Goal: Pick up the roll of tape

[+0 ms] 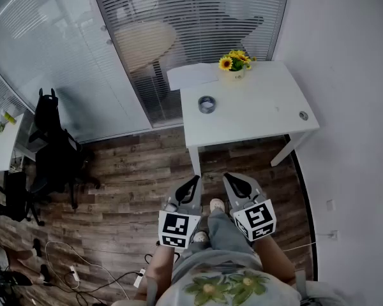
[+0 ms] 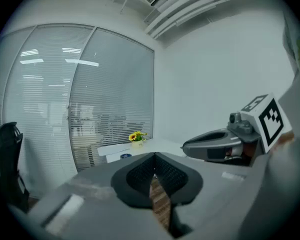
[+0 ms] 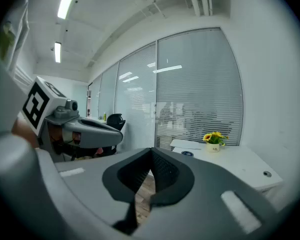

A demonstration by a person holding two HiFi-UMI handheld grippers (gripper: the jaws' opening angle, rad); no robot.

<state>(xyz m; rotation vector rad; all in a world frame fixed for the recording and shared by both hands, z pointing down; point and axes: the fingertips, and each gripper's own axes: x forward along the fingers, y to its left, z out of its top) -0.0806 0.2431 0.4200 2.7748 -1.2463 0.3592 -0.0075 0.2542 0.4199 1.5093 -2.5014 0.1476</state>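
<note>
The grey roll of tape lies flat on the left part of a white table ahead of me. Seen from the left gripper view the roll of tape is small and dark; in the right gripper view the roll of tape lies beside the flowers. My left gripper and right gripper hover side by side over the wooden floor, well short of the table. Both are shut with nothing between the pads, as the left gripper and the right gripper show in their own views.
A pot of yellow flowers stands at the table's far edge, and a small round object sits near its right corner. Glass walls with blinds rise behind. Black office chairs stand at the left, cables trail on the floor.
</note>
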